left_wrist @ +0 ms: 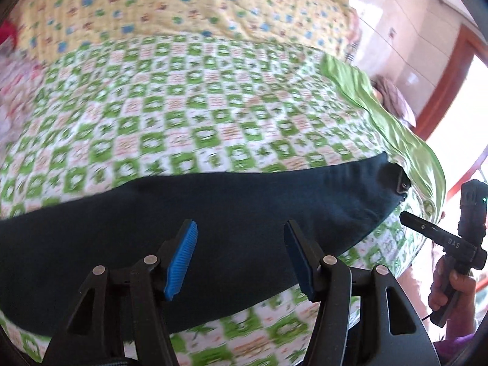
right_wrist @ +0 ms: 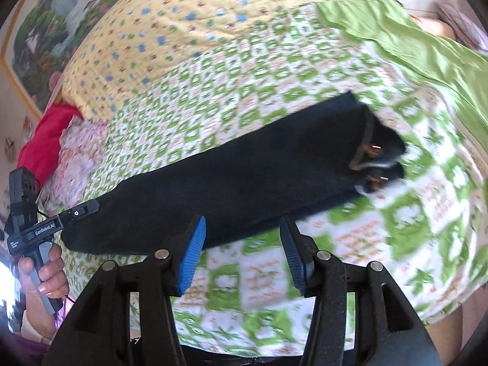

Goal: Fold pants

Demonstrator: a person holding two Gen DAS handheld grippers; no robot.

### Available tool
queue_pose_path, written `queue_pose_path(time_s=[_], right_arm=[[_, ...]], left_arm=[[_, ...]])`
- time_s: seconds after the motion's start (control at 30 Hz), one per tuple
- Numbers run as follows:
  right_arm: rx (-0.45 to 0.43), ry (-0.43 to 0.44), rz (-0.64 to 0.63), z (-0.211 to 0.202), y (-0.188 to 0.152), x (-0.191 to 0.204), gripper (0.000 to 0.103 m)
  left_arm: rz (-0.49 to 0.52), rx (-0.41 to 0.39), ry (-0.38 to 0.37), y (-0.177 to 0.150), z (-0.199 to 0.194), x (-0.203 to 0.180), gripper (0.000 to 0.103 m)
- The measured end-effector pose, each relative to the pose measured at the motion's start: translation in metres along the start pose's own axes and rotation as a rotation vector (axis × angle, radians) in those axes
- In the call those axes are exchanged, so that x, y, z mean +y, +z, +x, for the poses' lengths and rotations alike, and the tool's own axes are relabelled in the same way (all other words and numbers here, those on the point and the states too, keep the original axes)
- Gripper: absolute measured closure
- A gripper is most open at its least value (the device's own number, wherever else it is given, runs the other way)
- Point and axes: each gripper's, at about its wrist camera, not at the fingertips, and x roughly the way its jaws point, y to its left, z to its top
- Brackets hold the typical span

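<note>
On checkered quilt [right_wrist: 231, 97]: one dark pants [right_wrist: 244, 177], folded lengthwise; two tools, left tool [left_wrist: 241, 259], right tool [right_wrist: 242, 256], both spread apart, empty.

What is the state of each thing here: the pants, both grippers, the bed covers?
Pants: lying long and flat on the checked cover, legs together, not held.
Left gripper: open, fingers above the pants.
Right gripper: open, empty, near the pants' edge.
Checked cover: spread on the bed.
Yellow quilt: behind it, slightly wrinkled.
Green cloth: lying loosely at the bed's edge.
</note>
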Motion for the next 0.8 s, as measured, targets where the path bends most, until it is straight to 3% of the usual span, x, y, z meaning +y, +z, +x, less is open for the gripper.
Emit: queue_pose_path(time_s=[0.4, 0.63, 0.8], right_arm=[[-0.062, -0.064, 0.167, -0.014, 0.004, -0.051, 0.051], [-0.068, 0.011, 0.363, -0.004, 0.007, -0.084, 0.051], [-0.09, 0.029, 0.415, 0.004, 0.017, -0.094, 0.051]], left_arm=[[0.163, 0.058, -0.11, 0.037, 0.037, -0.059, 0.039], [0.283, 0.109, -0.144, 0.061, 0.071, -0.098, 0.038], [0.342, 0.158, -0.186, 0.077, 0.099, -0.124, 0.038]])
